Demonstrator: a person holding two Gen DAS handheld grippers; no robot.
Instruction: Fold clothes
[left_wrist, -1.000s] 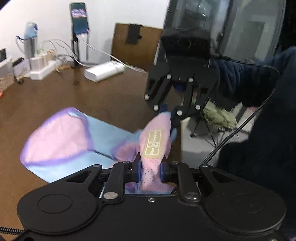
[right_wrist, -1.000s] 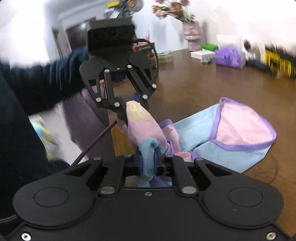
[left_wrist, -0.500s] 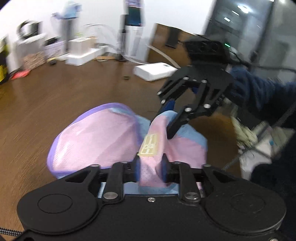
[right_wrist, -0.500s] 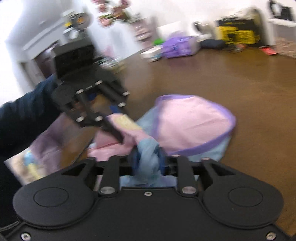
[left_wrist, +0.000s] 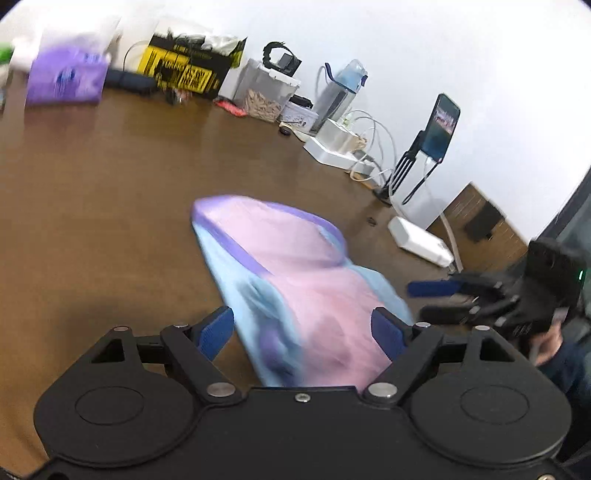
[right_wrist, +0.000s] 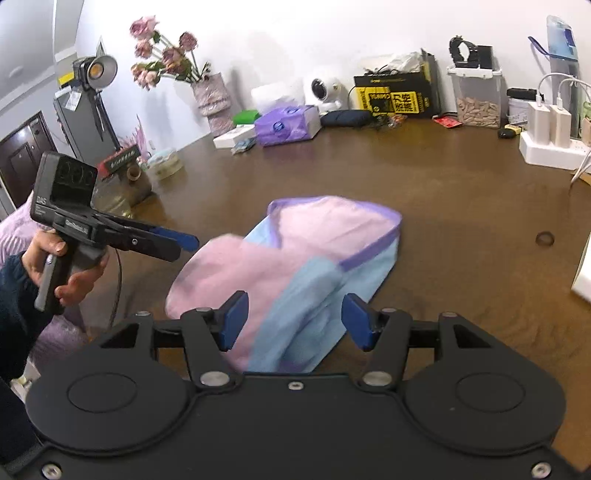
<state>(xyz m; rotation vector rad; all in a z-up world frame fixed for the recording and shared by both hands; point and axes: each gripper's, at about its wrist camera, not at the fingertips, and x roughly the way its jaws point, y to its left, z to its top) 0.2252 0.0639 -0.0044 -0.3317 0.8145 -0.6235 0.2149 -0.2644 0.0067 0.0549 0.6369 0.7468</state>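
Released since a second ago: pink, light-blue and purple-trimmed fabric garment (right_wrist: 295, 266), earlier pinched in both tools and held up off the surface, now lying loose and partly folded on the wide dark-brown wooden table (right_wrist: 443, 192). Both views swung round to face the cluttered far wall.

Garment spread near the table's front edge, pink panel uppermost with a purple band along its far rim, blue layer beneath, its near end reaching between the blue pads of each tool without being pressed by them.

Left black two-finger gripper (left_wrist: 301, 330) with jaws spread wide and opening, cloth lying in the gap, pads clear of it. In the right wrist view, same tool (right_wrist: 173, 238) seen from the side, gripped by a hand (right_wrist: 70, 269) in a dark-blue sleeve, blue fingertips hovering just above the garment's pink edge.

Right black two-finger gripper (right_wrist: 293, 321) likewise parted and opening, blue fold between the pads, untouched. In the left wrist view, same tool (left_wrist: 439, 299) blurred at the table's right edge, just beside the garment.

Along the far wall: black-and-yellow box (right_wrist: 395, 94), purple tissue pack (right_wrist: 286, 123), vase of dried pink roses (right_wrist: 214, 99), clear lidded container of wooden pieces (right_wrist: 476, 99), white power strip with chargers (right_wrist: 550, 146), phone on a black stand (left_wrist: 439, 129).
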